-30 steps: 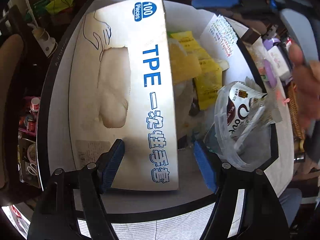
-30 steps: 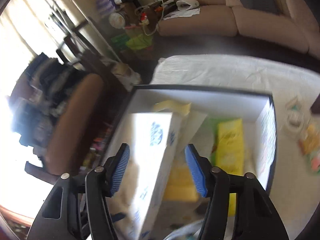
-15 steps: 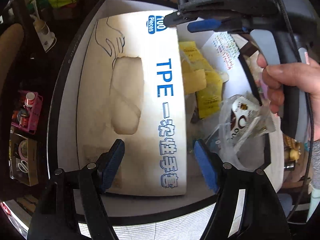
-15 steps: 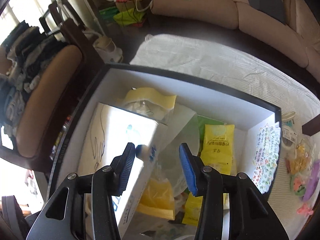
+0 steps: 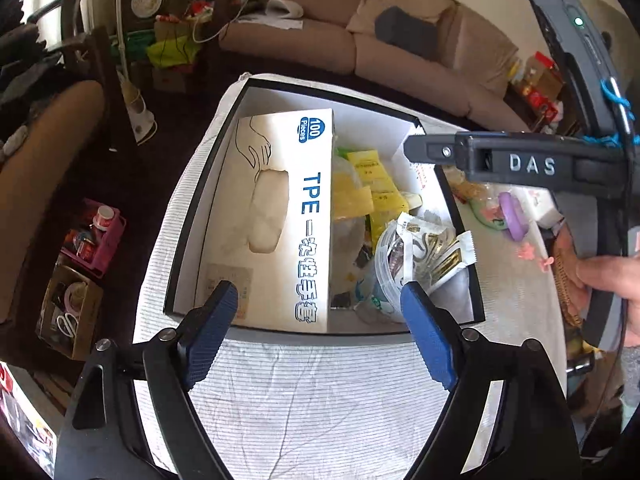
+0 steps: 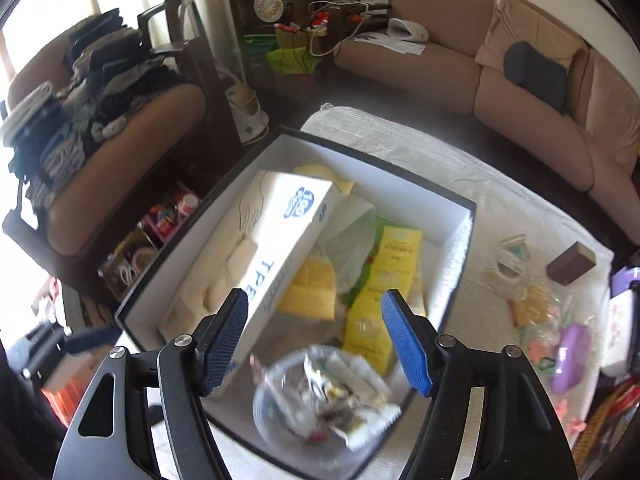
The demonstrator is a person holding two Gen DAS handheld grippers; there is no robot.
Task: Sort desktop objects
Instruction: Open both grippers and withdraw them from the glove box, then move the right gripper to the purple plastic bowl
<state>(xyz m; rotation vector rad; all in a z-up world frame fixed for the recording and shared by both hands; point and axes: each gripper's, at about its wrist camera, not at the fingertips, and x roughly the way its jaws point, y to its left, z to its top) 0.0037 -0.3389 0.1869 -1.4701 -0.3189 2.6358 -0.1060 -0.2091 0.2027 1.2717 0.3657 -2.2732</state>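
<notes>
Both tongs hang spread and empty above a packed black-rimmed white storage box (image 5: 394, 148) on the cloth-covered bench (image 5: 320, 392).

Left tongs (image 5: 320, 332) and right tongs (image 6: 316, 344) are opening with nothing between them. The white cardboard glove box (image 5: 280, 220) leans against yellow packets (image 6: 384, 276); the clear plastic cup of sachets (image 5: 404, 268) looks tippable, and loose trinkets (image 6: 540, 320) outside could be swept off.

The left wrist view looks steeply down from above the near rim of the black-edged box (image 5: 182, 236), facing the sofa (image 5: 304, 40) beyond it, close to the tabletop (image 5: 304, 392). The right wrist view looks down on the same box (image 6: 470, 210) from its near right corner, angled leftward toward the armchair (image 6: 132, 168). Both share the box, its glove carton (image 5: 308, 220) and the sofa.
</notes>
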